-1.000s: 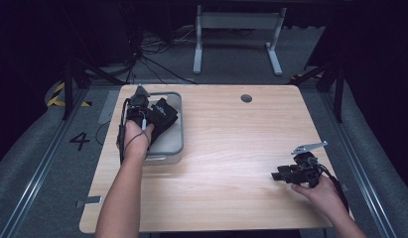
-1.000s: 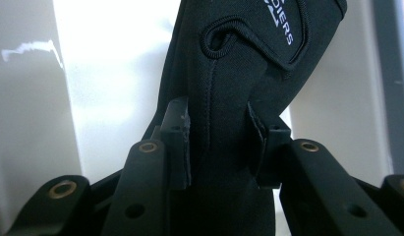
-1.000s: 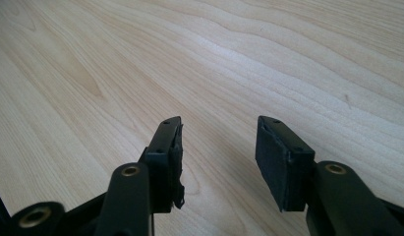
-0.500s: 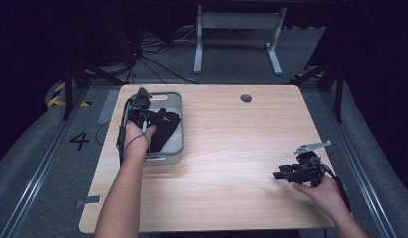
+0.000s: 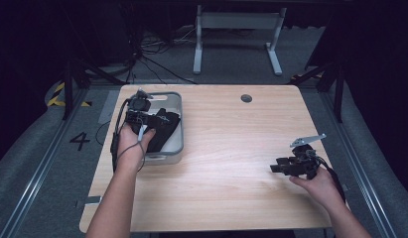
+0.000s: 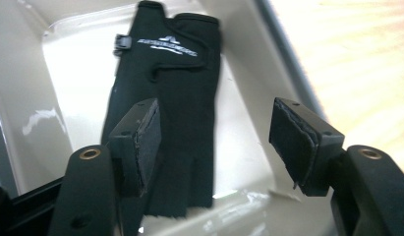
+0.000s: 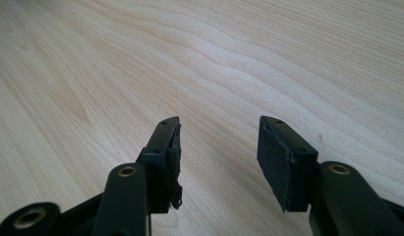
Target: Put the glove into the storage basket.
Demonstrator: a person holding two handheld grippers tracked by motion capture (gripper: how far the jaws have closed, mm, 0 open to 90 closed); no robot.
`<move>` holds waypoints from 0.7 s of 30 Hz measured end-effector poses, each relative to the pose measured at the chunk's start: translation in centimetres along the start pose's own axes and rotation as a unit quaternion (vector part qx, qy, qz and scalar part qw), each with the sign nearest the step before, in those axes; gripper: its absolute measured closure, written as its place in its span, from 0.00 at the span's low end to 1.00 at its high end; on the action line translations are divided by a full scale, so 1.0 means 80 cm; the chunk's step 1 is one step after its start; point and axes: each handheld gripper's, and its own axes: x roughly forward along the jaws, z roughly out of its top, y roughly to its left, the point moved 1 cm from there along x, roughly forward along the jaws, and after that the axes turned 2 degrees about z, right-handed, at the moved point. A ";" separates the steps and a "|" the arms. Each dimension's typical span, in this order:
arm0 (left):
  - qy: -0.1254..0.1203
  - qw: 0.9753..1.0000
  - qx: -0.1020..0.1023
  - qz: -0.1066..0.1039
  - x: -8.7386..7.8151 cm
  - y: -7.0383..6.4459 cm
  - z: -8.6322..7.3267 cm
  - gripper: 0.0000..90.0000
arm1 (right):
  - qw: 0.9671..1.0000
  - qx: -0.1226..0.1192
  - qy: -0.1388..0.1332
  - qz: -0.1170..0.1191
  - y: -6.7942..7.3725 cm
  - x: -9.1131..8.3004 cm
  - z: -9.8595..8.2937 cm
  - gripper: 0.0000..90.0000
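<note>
Since the earlier frames, little has shifted: the left gripper (image 5: 138,110) stays over the tray, edging only slightly, and the right gripper (image 5: 295,166) keeps to its spot on the far side of the desk.

Taking the grey tray (image 5: 177,144) as landmark: the wooden desk (image 5: 231,148) carries it at the person's left edge. Inside the tray lies a black fingerless glove (image 6: 175,98), flat on the pale floor of the tray, its white-lettered cuff pointing away from the left gripper. The left gripper hangs just above the glove with its jaws spread wide and nothing between them; one pad (image 6: 145,142) sits over the glove's edge, the other over the bare tray floor. The right gripper rests well apart from the tray, low over bare wood, jaws parted and empty.
</note>
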 end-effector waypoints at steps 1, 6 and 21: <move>-0.006 1.000 0.008 -0.003 -0.006 -0.006 -0.004 0.41 | 1.000 -0.002 0.001 0.000 0.000 0.000 0.001 0.57; -0.032 0.998 0.048 -0.031 -0.036 -0.034 -0.024 0.41 | 1.000 -0.015 -0.002 0.002 -0.002 -0.001 0.006 0.56; -0.031 0.980 0.151 -0.127 -0.048 -0.094 -0.105 0.41 | 0.999 -0.053 -0.006 0.010 0.008 -0.004 -0.016 0.55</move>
